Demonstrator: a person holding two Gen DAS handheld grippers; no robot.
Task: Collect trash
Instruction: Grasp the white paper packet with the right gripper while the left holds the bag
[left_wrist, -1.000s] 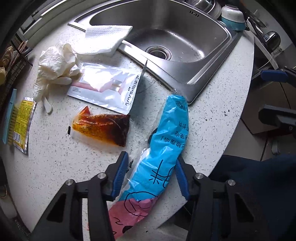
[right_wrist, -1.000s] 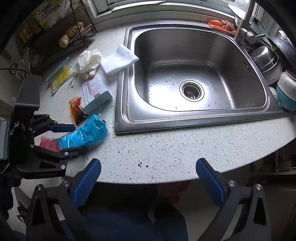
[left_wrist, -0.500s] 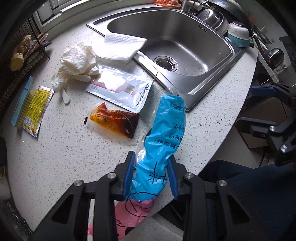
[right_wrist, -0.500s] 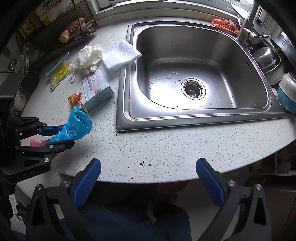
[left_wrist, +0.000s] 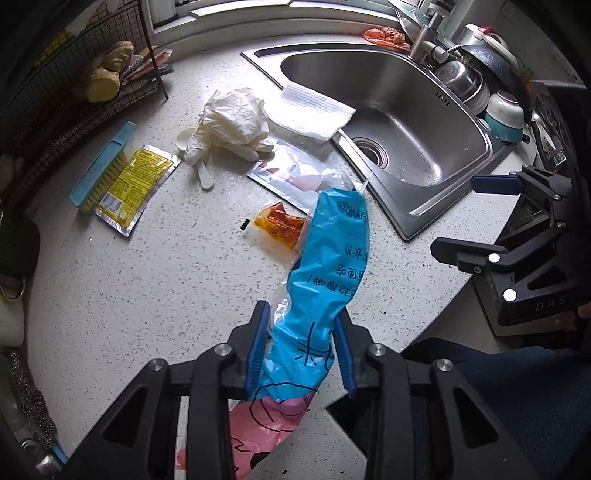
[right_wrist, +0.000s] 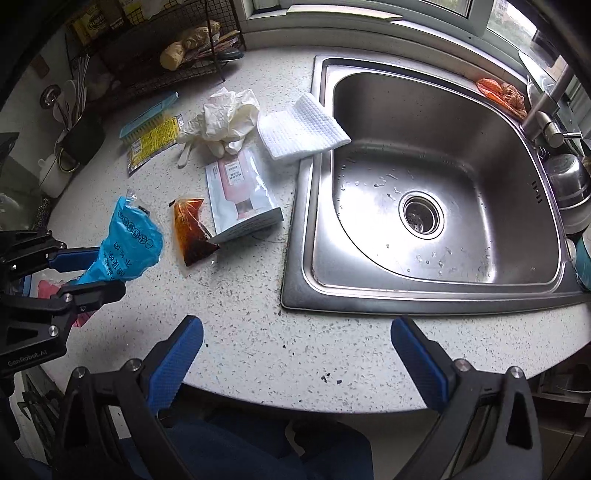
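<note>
**Blue wrapper up, the rest still on the counter**

Blue-and-pink plastic wrapper (left_wrist: 325, 295) — first piece of trash in hand. Left gripper (left_wrist: 301, 347) has its jaws narrowed onto the wrapper's middle, pads pressing both sides; they have just been closing on it. Wrapper hangs clear of the speckled countertop (left_wrist: 147, 288), lower centre of the left wrist view, left edge of the right wrist view.

Right gripper (right_wrist: 295, 354) — jaws wide apart, nothing between them, over the counter's front edge.

Left to collect, by my reckoning:
- orange sauce sachet (right_wrist: 190, 229), centre left
- white-and-pink packet (right_wrist: 240, 192) just beside it
- crumpled white gloves (right_wrist: 225, 118)
- yellow foil packet (right_wrist: 153, 142), upper left

No bin in view. Task barely begun.
</note>
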